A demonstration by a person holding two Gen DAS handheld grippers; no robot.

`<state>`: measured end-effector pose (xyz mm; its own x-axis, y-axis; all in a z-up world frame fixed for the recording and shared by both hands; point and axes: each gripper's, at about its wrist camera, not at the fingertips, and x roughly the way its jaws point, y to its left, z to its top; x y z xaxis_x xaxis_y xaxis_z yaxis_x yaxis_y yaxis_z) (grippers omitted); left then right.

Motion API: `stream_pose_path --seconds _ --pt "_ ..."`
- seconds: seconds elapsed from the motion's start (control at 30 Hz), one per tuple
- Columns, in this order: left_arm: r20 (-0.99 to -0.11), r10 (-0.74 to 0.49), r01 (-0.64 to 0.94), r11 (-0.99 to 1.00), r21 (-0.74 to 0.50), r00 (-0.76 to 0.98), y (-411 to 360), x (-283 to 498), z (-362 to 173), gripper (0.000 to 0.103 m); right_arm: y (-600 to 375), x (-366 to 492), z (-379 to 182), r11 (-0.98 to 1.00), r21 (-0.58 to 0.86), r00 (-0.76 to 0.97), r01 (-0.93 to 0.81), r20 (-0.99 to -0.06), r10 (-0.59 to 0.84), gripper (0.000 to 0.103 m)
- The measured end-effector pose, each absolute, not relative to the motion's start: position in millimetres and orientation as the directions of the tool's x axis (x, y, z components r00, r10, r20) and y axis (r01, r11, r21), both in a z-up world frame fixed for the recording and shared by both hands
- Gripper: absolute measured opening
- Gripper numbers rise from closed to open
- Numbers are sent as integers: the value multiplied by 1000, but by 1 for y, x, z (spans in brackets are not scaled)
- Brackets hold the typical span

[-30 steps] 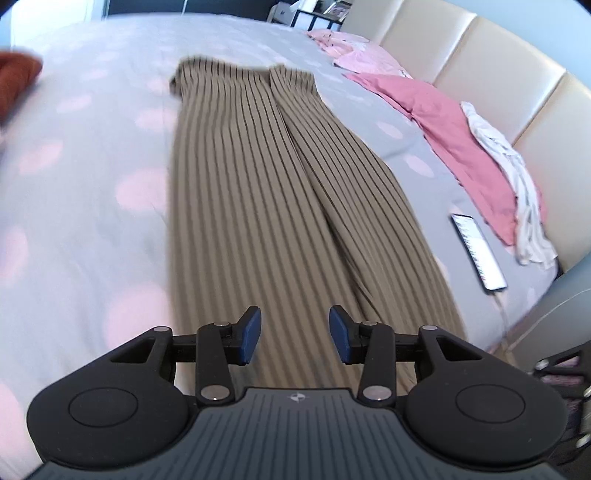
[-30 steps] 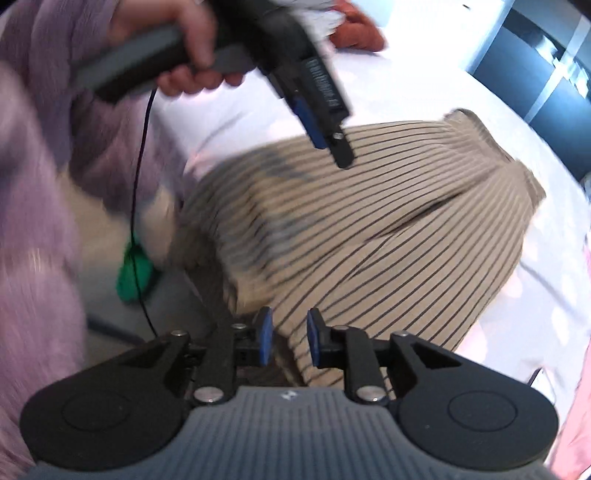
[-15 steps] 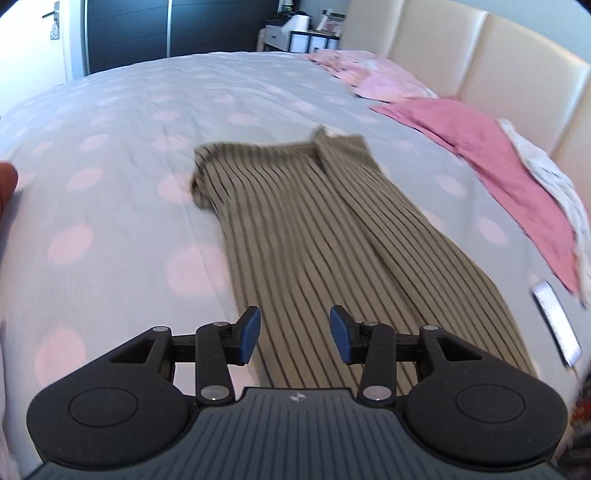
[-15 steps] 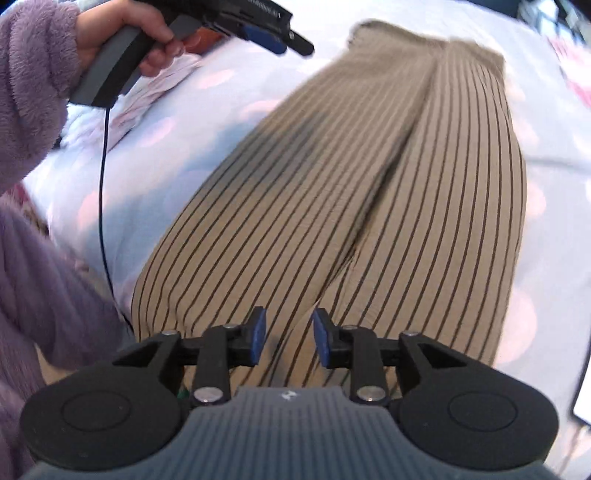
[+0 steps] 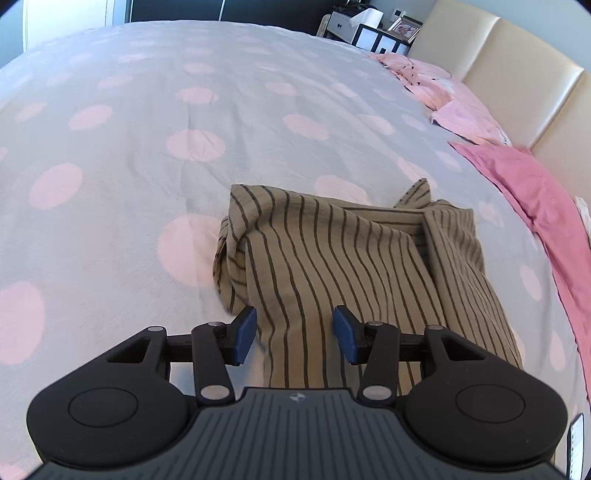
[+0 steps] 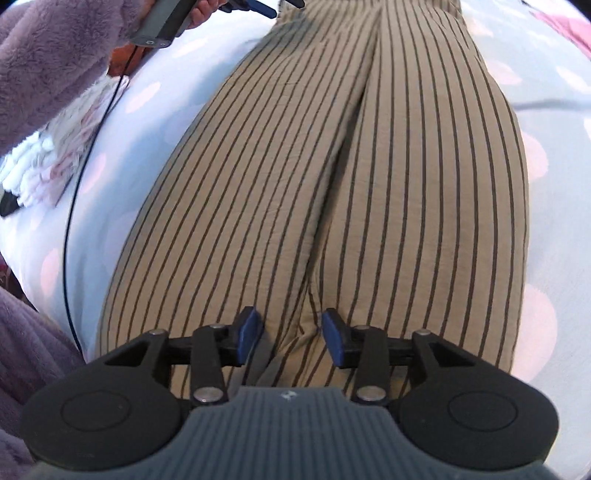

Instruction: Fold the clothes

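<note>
One pair of striped trousers (image 5: 332, 266) is lying on the bed (image 5: 147, 129), tan with thin dark stripes. In the left wrist view the far end is bunching up and folding back on itself around 12 o'clock from the left tongs (image 5: 293, 330), with a rumpled lump at the 11 o'clock side and a little corner sticking up toward 1 o'clock. Those tongs are standing spread wide, blue pads apart, with a ridge of the striped cloth running between them. Can't really tell if the pads are touching the fabric, but they aren't pinching it.

The right tongs (image 6: 290, 332) are doing about the same thing: spread open, hovering over the crease where the two legs meet, nothing clamped. From this view both legs of the striped trousers (image 6: 369, 166) are lying side by side and stretching away toward 12 o'clock.

Up at 11 o'clock in the right wrist view, a hand (image 6: 201, 14) in a fuzzy purple sleeve (image 6: 55, 55) is holding the other gripper's handle, with one black cable (image 6: 79, 173) trailing down from it.

Other stuff: the bedcover is grey with pink dots, two pink garments are lying along the 2 o'clock edge by the cream headboard (image 5: 517, 81), a lighter one (image 5: 465, 118) and a darker one (image 5: 535, 195).
</note>
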<state>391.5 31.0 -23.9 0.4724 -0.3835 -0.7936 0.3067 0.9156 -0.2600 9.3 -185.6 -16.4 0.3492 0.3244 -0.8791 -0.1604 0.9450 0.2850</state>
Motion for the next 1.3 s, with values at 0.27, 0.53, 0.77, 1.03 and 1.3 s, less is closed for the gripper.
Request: stream_pose_path --seconds 0.27,0.53,0.77,1.03,1.3 --pt "-793 -363 342 916 -208 489 29 393 -31 1 -185 7 -13 952 282 381 -121 -872 307 15" --pt "-788 -375 320 917 -239 487 67 397 -27 1 -172 -1 -8 956 243 382 -167 -877 290 27" --pt "-756 -432 314 898 -309 491 71 383 -22 34 -173 -5 -10 953 280 365 -115 -880 303 34" --pt "-792 -441 357 884 -302 421 86 291 -33 40 -169 -16 -14 940 317 371 -125 -864 340 22" --pt "-796 -504 385 844 -373 335 92 186 -30 40 -170 -35 -13 924 355 389 -141 -839 381 6"
